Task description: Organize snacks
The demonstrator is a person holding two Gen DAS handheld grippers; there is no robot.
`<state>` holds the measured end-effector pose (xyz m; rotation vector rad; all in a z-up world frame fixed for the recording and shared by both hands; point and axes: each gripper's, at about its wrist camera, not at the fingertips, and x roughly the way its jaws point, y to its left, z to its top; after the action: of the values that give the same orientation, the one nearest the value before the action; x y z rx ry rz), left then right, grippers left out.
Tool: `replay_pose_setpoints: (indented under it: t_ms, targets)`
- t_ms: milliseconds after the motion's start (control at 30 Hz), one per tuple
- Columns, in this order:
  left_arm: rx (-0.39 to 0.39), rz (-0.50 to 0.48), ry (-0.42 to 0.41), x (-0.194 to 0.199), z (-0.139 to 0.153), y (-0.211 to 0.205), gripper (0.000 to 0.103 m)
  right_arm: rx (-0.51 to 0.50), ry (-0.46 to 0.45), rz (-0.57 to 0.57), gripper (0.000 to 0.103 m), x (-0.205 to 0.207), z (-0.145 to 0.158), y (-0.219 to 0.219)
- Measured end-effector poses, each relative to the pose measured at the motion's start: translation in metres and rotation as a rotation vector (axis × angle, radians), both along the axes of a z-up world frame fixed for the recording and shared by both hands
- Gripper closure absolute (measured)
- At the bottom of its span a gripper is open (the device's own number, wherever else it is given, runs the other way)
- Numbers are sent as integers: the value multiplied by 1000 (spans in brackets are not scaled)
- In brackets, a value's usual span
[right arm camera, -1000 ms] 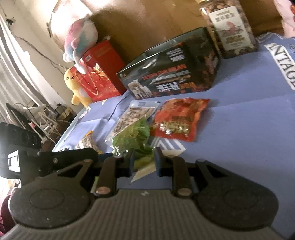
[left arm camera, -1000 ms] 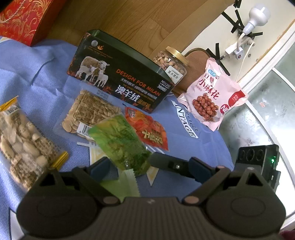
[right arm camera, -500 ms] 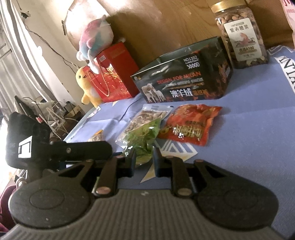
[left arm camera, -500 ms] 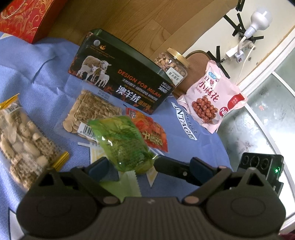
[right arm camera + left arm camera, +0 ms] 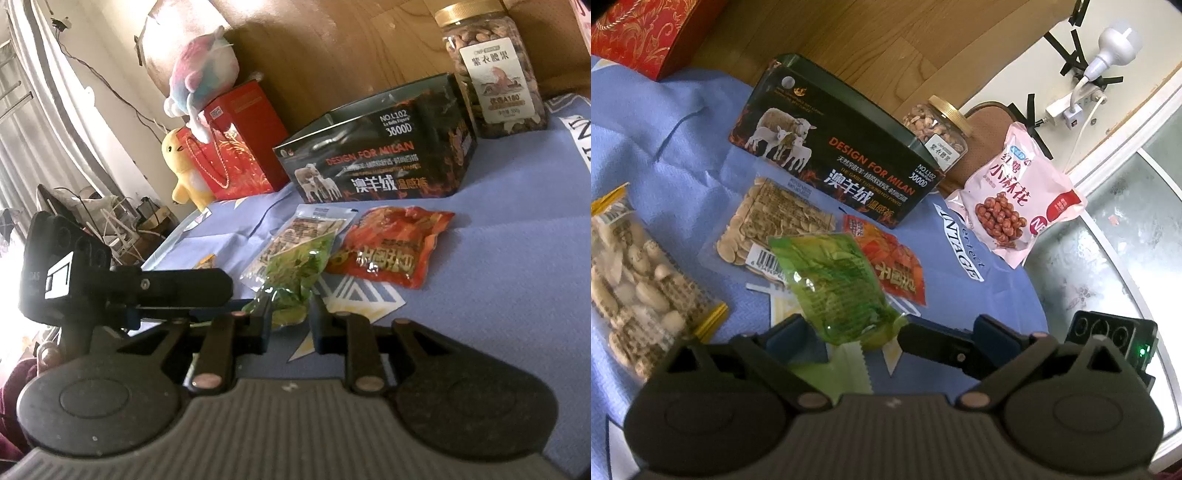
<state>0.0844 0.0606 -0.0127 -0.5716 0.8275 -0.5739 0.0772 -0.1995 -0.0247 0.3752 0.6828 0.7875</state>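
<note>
Right gripper [image 5: 290, 321] hides green packet's [image 5: 295, 273] near edge.

Jar [image 5: 938, 129] behind tin [image 5: 834, 162] — packets [image 5: 775, 221] before it.

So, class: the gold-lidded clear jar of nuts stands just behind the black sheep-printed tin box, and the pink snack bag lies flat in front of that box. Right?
Not quite. The pink snack bag leans propped up beside the gold-lidded clear jar of nuts, not flat in front of the black sheep-printed tin box; the left wrist view shows it.

A red gift bag [image 5: 240, 144] stands at upper left, a pastel plush [image 5: 203, 70] on top, a yellow chick plush [image 5: 184, 166] beside it; a white bulb [image 5: 1115, 48] plugged at upper right.
</note>
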Motion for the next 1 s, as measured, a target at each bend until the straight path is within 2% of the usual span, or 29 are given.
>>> replay_pose_setpoints:
  t_ms: [100, 400, 500, 533, 600, 667, 733, 767, 833, 900, 1000]
  targets:
    - [-34, 4, 18, 1, -1, 4, 2, 0, 1, 5, 76, 1, 0, 0]
    - [-267, 9, 104, 13, -9, 31, 0, -4, 0, 12, 76, 1, -1, 2]
    - [-287, 7, 116, 18, -11, 33, 0, -9, -1, 4, 76, 1, -1, 2]
    - [-284, 4, 115, 19, -11, 32, 0, -9, 5, 1, 75, 2, -2, 2]
    - [-273, 0, 111, 20, -11, 30, 1, -9, 17, -4, 66, 5, -3, 1]
    - [-270, -2, 108, 20, -11, 29, 1, -19, 25, -18, 50, 7, -4, 2]
    - [-273, 0, 107, 21, -12, 30, 3, -47, 8, -16, 50, 7, -3, 8]
    - [-266, -1, 107, 22, -13, 28, 5, -73, -13, -11, 50, 5, -3, 12]
    - [-233, -12, 119, 23, -14, 23, 22, -136, -66, 2, 50, -1, -1, 24]
    - [-166, -11, 115, 23, -13, 15, 31, -205, -118, 16, 50, -7, 1, 37]
    - [-104, -17, 121, 22, -13, 5, 48, -315, -199, 25, 57, -17, 2, 56]
